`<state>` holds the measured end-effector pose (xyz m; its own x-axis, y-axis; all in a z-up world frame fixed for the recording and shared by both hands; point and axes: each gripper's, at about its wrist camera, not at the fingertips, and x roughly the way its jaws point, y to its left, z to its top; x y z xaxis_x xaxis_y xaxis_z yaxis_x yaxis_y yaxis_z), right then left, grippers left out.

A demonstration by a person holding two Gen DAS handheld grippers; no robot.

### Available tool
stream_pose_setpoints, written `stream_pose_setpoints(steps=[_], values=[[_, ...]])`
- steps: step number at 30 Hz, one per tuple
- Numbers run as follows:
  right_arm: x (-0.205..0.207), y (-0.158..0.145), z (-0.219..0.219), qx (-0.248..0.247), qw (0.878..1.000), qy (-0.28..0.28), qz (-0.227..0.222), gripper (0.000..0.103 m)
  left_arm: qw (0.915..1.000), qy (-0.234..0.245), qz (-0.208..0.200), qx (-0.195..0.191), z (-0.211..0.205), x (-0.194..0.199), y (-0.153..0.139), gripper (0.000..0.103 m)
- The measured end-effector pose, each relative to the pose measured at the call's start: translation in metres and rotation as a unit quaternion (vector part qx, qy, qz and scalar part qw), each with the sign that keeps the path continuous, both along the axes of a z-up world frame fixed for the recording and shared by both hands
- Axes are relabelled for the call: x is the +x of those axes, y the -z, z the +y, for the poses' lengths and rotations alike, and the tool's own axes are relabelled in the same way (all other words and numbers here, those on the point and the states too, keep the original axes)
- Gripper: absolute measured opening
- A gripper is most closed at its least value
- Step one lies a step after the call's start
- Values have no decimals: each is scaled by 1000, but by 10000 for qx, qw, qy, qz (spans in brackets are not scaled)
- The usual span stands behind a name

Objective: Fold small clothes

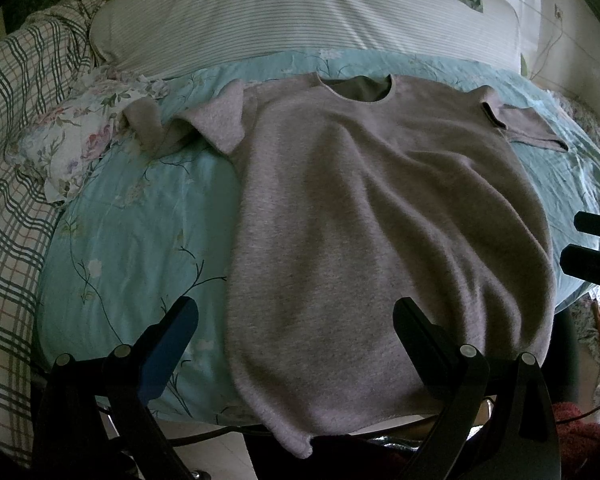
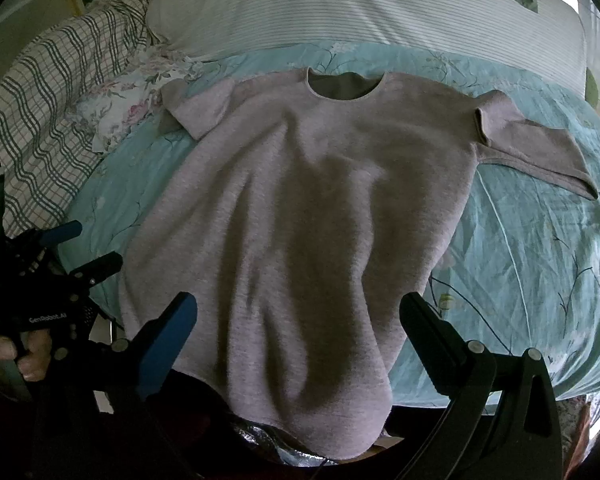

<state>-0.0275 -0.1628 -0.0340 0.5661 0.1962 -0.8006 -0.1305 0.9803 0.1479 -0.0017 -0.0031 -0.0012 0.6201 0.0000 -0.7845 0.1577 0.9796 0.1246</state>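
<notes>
A grey short-sleeved top (image 1: pixel 364 216) lies spread flat, front up, on a turquoise floral bedcover (image 1: pixel 140 232), neck hole away from me and hem hanging over the near bed edge. Its left sleeve (image 1: pixel 220 120) is crumpled and its right sleeve (image 1: pixel 532 128) lies out flat. It also shows in the right wrist view (image 2: pixel 312 216). My left gripper (image 1: pixel 296 316) is open and empty above the hem's left part. My right gripper (image 2: pixel 300 312) is open and empty above the hem's right part. The right gripper shows at the edge of the left wrist view (image 1: pixel 592 240). The left gripper shows in the right wrist view (image 2: pixel 80 248).
A striped white pillow (image 1: pixel 300 16) lies across the far side of the bed. A plaid blanket (image 1: pixel 16 128) and a flowered cloth (image 1: pixel 72 136) lie at the left. A pale floor (image 1: pixel 560 40) with a cable is at the far right.
</notes>
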Motion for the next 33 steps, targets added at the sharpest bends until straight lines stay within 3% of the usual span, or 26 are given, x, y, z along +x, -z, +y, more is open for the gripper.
stream_pose_setpoints(steps=[14,24,29,33], values=[[0,0,0,18,10000,-1,-2,101,9998,3,-183,47,-1,-1,1,98],[6,3,0,199,9994,70,-284,101,10000,-81,24,-10,3,10,4,98],[12,7,-7,192,9993,76,-323,101,9990,-205,-290,-283,7,15,3,98],[16,11,-12,199,9990,96,-396,101,9997,56,-187,-133,0,20,8,98]])
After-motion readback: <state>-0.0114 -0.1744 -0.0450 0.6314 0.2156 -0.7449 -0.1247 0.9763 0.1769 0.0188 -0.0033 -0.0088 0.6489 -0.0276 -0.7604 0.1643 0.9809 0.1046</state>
